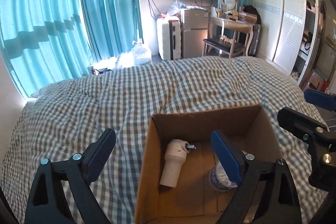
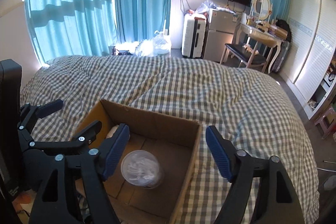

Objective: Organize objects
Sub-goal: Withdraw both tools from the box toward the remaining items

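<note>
An open cardboard box (image 1: pixel 189 119) stands on the checked bed cover; it also shows in the right wrist view (image 2: pixel 195 140). Inside lie a beige hair-dryer-like object (image 1: pixel 174 163) and a clear-lidded cup (image 2: pixel 140 169), which shows blue-patterned in the left wrist view (image 1: pixel 218 180). My left gripper (image 1: pixel 166 154) is open and empty, straddling the box's left wall. My right gripper (image 2: pixel 168 152) is open and empty, straddling the box's right wall above the cup. Each gripper shows in the other's view: the right one (image 1: pixel 302 114), the left one (image 2: pixel 69 117).
The checked bed cover (image 1: pixel 147 87) stretches beyond the box. Past the bed stand a white suitcase (image 1: pixel 169 39), a small fridge (image 1: pixel 194 33), a dressing table with mirror (image 1: pixel 231 22), a stool (image 1: pixel 222 45), plastic bags (image 1: pixel 140 54) and teal curtains.
</note>
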Tool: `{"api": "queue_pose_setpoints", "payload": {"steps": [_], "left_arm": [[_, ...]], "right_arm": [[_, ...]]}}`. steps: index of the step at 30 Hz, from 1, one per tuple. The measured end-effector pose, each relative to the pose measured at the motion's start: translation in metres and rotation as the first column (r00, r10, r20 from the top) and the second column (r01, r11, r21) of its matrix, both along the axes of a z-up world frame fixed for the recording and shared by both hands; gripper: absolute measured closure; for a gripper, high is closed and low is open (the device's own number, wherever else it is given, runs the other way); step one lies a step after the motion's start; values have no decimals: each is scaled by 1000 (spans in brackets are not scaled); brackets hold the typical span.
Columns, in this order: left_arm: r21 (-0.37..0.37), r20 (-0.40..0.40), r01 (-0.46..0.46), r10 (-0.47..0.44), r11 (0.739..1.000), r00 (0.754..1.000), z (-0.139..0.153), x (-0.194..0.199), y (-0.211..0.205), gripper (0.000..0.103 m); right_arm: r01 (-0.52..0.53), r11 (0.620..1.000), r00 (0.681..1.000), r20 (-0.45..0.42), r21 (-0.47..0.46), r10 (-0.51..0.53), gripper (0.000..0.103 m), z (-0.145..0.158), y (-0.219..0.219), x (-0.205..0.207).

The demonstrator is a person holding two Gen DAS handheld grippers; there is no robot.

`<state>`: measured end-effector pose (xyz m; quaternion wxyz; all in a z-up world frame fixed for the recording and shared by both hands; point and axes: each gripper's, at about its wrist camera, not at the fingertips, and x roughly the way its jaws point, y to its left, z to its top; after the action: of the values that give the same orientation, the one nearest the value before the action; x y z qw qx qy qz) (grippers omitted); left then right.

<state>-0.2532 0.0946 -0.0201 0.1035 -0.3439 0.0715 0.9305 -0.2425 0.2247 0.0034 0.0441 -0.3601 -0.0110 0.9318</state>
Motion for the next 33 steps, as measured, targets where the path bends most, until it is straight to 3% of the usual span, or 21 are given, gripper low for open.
{"api": "queue_pose_setpoints", "payload": {"steps": [8, 17, 25, 33], "left_arm": [[-7, -103, -30, 29, 1000, 994, 62, 60, -25, 1], [-4, -141, -100, 98, 995, 985, 97, 122, -71, 1], [0, -116, -122, 121, 993, 986, 88, 163, -94, 1], [2, -67, -121, 121, 993, 990, 54, 180, -89, 1]], "right_arm": [[5, 1000, 996, -87, -16, -7, 11, 55, -4, 62], [-28, 999, 988, -153, -17, 25, 9, 91, -25, 138], [-51, 999, 983, -178, 8, 52, 8, 93, -43, 186], [-74, 997, 990, -118, 19, 75, 7, 50, -47, 198]]}}
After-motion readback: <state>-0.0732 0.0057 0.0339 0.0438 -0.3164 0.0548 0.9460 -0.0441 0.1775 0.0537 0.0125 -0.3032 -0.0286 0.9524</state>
